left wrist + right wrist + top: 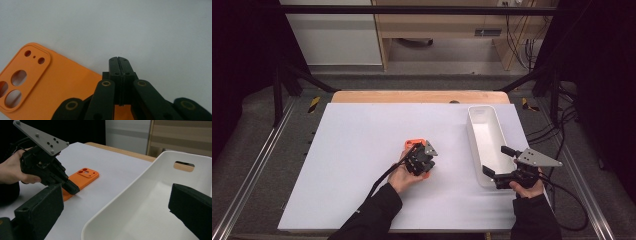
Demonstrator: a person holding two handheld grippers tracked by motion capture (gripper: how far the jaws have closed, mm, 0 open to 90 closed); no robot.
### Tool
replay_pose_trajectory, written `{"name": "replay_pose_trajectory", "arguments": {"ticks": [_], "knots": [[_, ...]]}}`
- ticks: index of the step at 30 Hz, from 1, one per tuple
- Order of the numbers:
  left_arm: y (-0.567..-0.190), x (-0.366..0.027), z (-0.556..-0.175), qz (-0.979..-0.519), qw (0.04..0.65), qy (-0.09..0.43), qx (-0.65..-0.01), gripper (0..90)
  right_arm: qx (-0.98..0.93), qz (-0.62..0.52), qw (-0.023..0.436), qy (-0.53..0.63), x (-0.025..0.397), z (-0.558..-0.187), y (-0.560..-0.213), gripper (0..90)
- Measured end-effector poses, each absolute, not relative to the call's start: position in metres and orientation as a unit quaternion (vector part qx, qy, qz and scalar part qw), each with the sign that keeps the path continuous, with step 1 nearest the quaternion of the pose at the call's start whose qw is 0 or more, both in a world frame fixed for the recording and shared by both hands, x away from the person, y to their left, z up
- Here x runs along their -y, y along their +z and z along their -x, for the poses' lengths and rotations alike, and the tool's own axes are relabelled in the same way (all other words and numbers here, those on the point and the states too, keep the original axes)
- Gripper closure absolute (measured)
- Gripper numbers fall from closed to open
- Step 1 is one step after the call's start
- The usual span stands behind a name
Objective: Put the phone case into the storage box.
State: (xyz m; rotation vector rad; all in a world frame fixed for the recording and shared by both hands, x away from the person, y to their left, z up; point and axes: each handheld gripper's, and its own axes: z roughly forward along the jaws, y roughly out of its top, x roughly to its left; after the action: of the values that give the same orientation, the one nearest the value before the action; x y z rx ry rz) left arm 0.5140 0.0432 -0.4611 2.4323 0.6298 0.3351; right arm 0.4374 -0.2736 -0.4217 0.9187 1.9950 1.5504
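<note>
An orange phone case (pixel 414 144) lies flat, back up, on the white table top (pixel 362 150), its camera holes at the far end (pixel 62 80) (pixel 85 176). My left gripper (pixel 427 169) is shut, jaws pressed together with nothing visible between them. Its tip (pixel 118 60) sits low over the case's near right edge (pixel 73 190); whether it touches, I cannot tell. My right gripper (pixel 498 161) is open and holds nothing. It hovers at the near end of a long white bin (pixel 484 112), whose hollow shows between its wide-spread jaws (pixel 115 192).
The bin (pixel 140 195) has a handle slot in its far wall and runs front to back at the table's right side. A wooden table edge (pixel 412 96) borders the back. Metal rails (pixel 257 160) flank the table, with cables on the floor at right.
</note>
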Motion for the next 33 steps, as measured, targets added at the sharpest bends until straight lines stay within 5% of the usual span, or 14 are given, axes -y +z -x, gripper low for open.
{"name": "replay_pose_trajectory", "arguments": {"ticks": [33], "knots": [[-0.455, -0.068, -0.502, -0.935, 0.258, 0.124, -0.207, 90.0, -0.724, -0.333, 0.225, 0.561, 0.274, -0.437, -0.422, 0.4]]}}
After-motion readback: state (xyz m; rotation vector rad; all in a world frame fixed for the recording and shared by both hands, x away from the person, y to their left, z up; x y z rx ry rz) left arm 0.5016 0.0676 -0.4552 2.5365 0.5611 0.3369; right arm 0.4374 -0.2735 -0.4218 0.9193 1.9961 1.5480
